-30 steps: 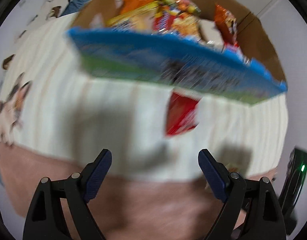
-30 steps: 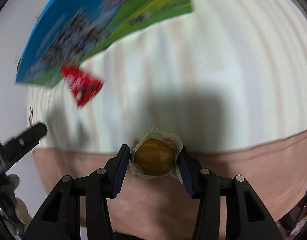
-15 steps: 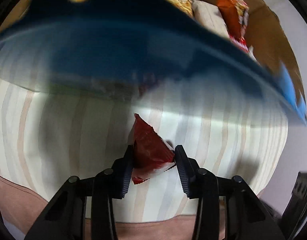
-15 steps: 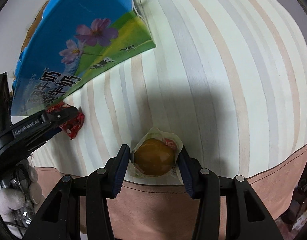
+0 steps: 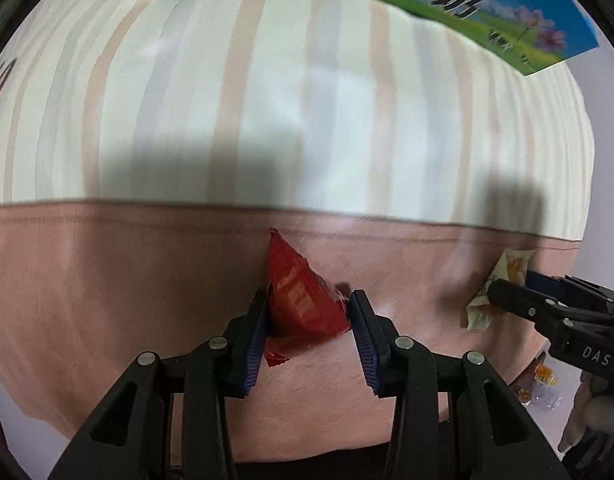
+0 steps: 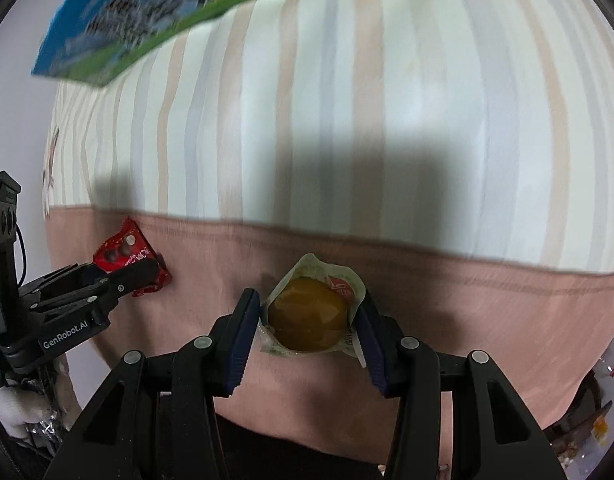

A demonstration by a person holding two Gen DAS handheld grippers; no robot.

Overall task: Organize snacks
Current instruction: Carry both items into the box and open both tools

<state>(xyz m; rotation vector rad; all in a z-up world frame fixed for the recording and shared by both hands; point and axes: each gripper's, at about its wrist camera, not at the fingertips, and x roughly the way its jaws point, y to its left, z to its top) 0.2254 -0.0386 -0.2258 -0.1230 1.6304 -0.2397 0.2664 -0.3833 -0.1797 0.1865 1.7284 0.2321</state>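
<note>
Clamping down on a red snack packet, our left gripper has its blue pads pressed against both flanks of the crinkled foil, while our right gripper is closed around a clear-wrapped golden pastry — so each of us has one snack in hand. Both packets hang just above the pink band of the bedspread, short of the seam where the striped cream cloth begins. Farther out, the blue-and-green milk carton box sits at the far edge of the view, well apart from either snack. As for what might go wrong, we judge the red packet the weaker hold: it is puffy and slick, pinched near its lower end only, and a quick swing could let it squirm out or twist between the pads. The pastry's loose wrapper is what the right pads chiefly touch at the sides, so a hard squeeze may crush the soft cake, and a light one may let it slide. With the two grippers working near each other, they could also knock together on the way to the box. The red packet's long axis runs away from the left gripper, its pointed sealed tip aimed toward the striped cloth; the pastry is round, with no clear long axis.
</note>
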